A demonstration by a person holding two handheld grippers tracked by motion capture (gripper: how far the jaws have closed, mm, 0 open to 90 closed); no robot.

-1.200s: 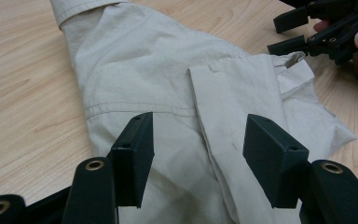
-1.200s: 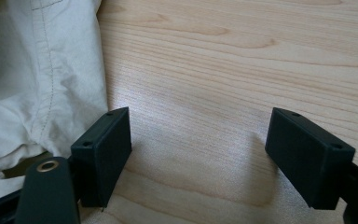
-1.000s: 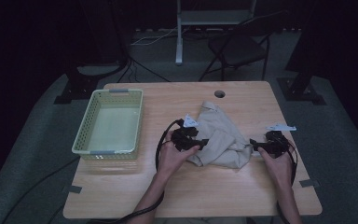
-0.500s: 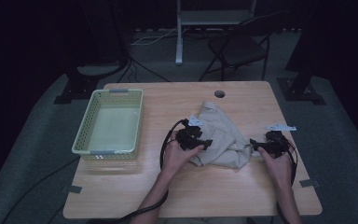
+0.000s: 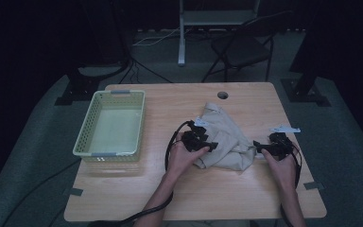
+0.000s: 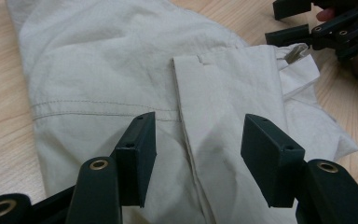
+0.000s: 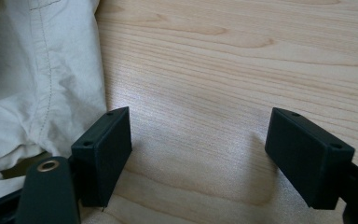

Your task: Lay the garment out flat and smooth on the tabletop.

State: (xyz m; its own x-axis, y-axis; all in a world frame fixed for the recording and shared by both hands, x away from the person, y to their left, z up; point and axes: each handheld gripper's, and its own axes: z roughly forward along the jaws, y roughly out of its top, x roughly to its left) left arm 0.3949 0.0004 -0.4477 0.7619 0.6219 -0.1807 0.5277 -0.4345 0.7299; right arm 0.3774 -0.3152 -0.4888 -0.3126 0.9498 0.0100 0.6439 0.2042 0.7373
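A crumpled beige garment (image 5: 227, 137) lies in the middle of the wooden table (image 5: 246, 189). My left gripper (image 5: 210, 145) hovers over its left part, open. In the left gripper view its jaws (image 6: 198, 158) straddle a folded flap of the cloth (image 6: 121, 70) with nothing pinched between them. My right gripper (image 5: 258, 147) stands open at the garment's right edge. In the right gripper view its jaws (image 7: 198, 158) are spread wide over bare wood (image 7: 237, 60), and the cloth's seamed edge (image 7: 37, 84) lies beside one jaw. The right gripper (image 6: 289, 22) also appears at the top right of the left gripper view.
A pale green plastic basket (image 5: 86, 135) stands on the left of the table, with nothing in it. A round cable hole (image 5: 222, 95) sits near the far edge. A folding chair (image 5: 241, 52) and stand legs are on the dark floor beyond.
My left gripper has slid to the right, farther onto the garment. The right gripper and the cloth have stayed about where they were.
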